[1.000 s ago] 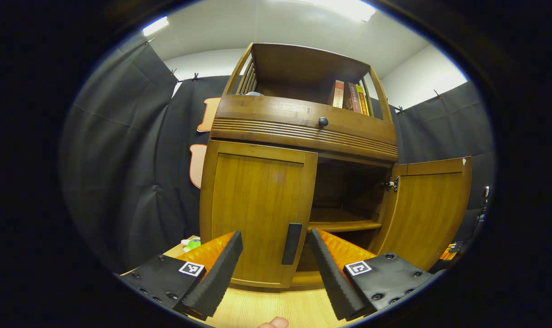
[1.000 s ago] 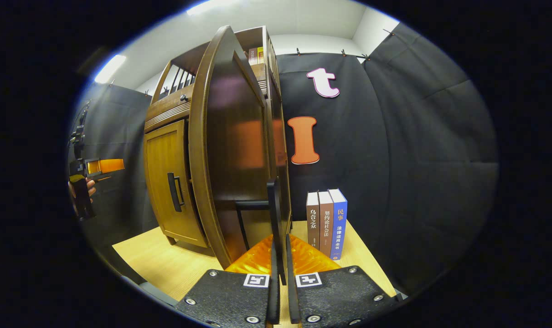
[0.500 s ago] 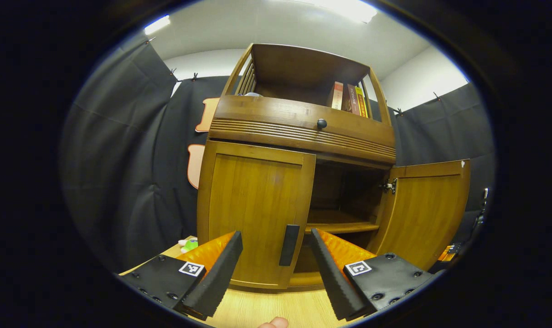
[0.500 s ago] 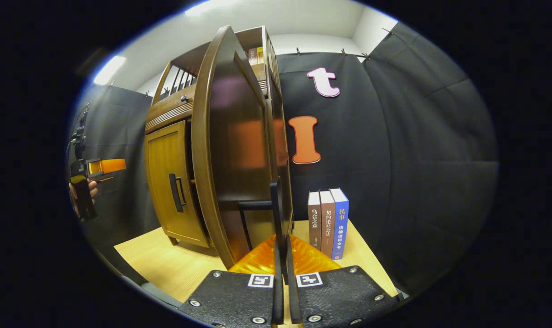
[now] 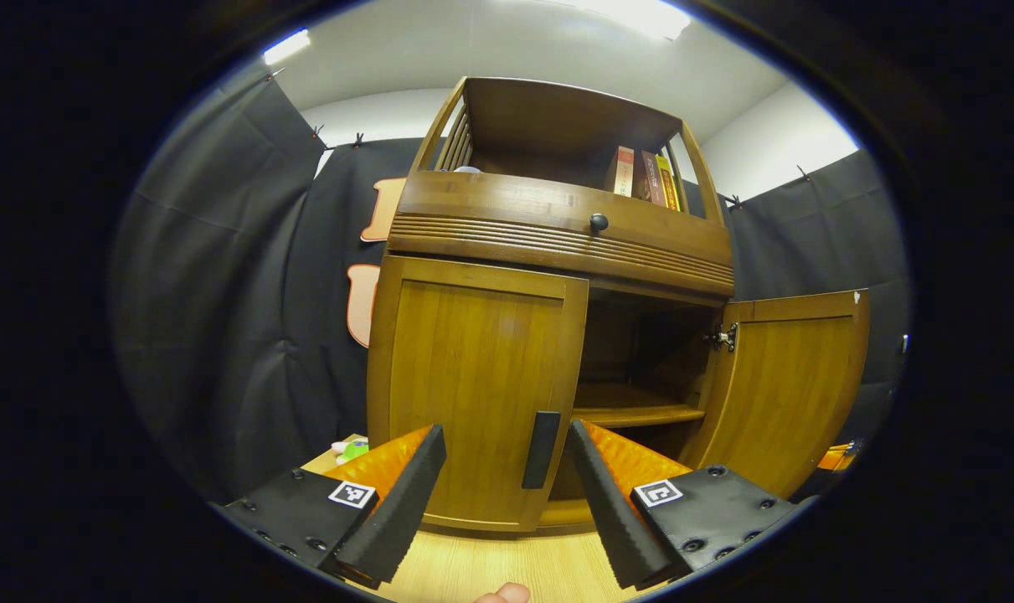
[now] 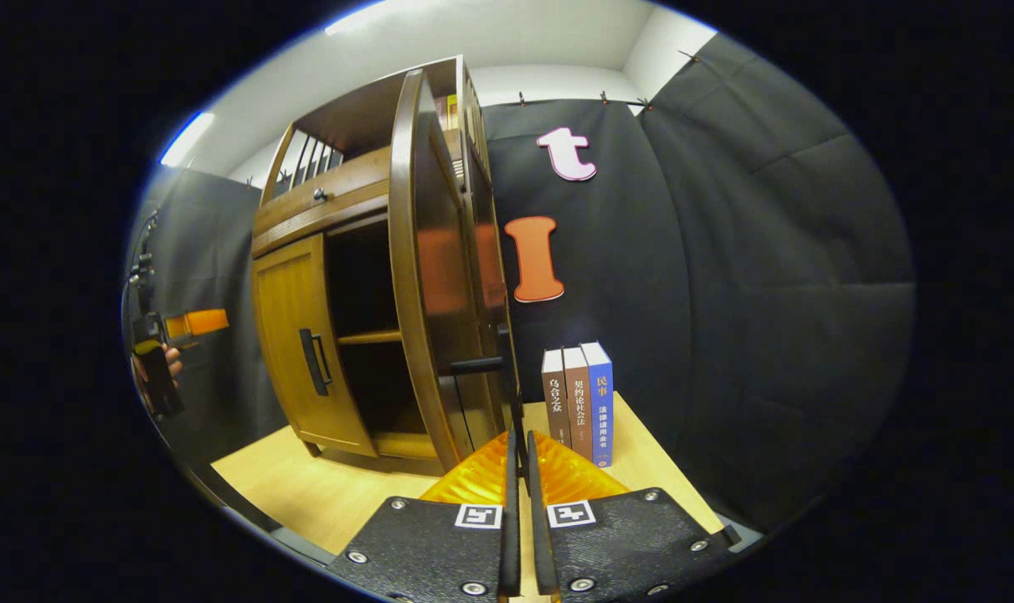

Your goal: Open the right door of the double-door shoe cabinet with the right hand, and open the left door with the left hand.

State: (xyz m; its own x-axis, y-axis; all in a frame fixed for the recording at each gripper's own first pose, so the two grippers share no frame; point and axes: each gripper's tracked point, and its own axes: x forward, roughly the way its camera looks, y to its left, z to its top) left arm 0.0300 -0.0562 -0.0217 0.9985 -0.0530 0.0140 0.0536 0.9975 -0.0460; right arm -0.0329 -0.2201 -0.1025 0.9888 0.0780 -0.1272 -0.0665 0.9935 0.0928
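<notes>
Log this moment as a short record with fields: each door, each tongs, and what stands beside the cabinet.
right door: swung wide open, shelf inside showing
left door: shut, handle untouched
right tongs: shut on the right door's handle
left tongs: open, in front of the left door's handle, apart from it
beside cabinet: three books upright on the table
done so far: right door only

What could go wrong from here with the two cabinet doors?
The right tongs pinch the right door's handle only at the tips, so they may slip off as the door swings. That door's outer edge sits near the three books and could knock them over. The left tongs are open and short of the left door's handle, so closing now may miss it.
</notes>
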